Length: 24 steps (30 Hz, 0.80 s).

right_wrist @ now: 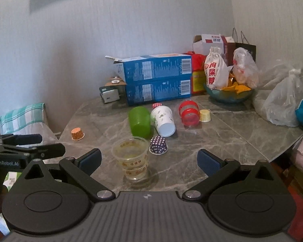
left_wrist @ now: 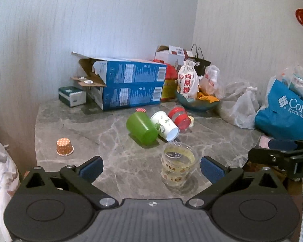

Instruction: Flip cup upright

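Note:
A clear plastic cup [left_wrist: 178, 164] [right_wrist: 132, 159] with printed bands stands upright near the front of the marble table [left_wrist: 80, 121] [right_wrist: 232, 133]. Behind it a green cup [left_wrist: 141, 129] [right_wrist: 139, 121], a white patterned paper cup [left_wrist: 165, 125] [right_wrist: 163, 120] and a red cup [left_wrist: 179, 118] [right_wrist: 188, 113] lie on their sides. My left gripper [left_wrist: 150, 169] is open and empty, just in front of the clear cup. My right gripper [right_wrist: 149, 161] is open and empty, with the clear cup between its fingers' line. Each gripper shows at the edge of the other's view.
Small upside-down paper cups: orange dotted [left_wrist: 64, 146] [right_wrist: 77, 134], dark dotted [right_wrist: 158, 145], yellow [right_wrist: 204, 115]. Blue boxes [left_wrist: 131, 84] [right_wrist: 155, 78], a bowl with bags [left_wrist: 198, 100] [right_wrist: 228, 94], plastic bags [left_wrist: 242, 109] [right_wrist: 282, 104] and a blue Columbia bag [left_wrist: 284, 113] crowd the back and right.

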### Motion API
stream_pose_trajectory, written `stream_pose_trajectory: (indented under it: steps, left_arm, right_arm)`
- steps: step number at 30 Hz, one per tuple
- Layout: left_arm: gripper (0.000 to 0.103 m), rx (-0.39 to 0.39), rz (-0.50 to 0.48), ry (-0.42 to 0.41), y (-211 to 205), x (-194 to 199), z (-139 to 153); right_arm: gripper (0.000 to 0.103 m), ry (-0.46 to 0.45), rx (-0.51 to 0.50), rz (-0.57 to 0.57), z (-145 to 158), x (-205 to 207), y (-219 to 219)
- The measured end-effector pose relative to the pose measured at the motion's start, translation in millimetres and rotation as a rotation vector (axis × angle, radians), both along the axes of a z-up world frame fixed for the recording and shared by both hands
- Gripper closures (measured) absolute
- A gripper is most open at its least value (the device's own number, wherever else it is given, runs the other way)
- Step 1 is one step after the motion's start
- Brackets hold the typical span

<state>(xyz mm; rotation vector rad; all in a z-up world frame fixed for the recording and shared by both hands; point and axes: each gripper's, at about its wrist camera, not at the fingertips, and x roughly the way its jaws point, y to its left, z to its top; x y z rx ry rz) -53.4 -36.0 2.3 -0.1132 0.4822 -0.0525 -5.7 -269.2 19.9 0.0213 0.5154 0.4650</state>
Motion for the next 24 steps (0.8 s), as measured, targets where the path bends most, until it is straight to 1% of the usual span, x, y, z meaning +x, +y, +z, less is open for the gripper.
stream_pose_trajectory:
  steps: [3,9,16,24]
  left_arm:
    - [0.000,0.021,0.008,0.027,-4.0,-0.6,1.3]
    - [0.000,0.036,0.012,0.045,-6.9,-4.5,5.2]
    - [0.000,0.032,0.007,0.045,-7.0,-10.5,8.3]
    - [0.000,0.038,0.011,0.053,-7.7,-15.4,10.3]
  right_arm:
    - [0.001,0.005,0.002,-0.013,-1.1,0.8,-1.2]
    - [0.001,0.016,0.021,-0.015,0.3,-2.9,-4.8]
    - [0.001,0.015,0.034,-0.021,3.0,-9.2,-8.1]
    - [0.001,0.015,0.024,-0.008,3.3,-14.5,-7.2]
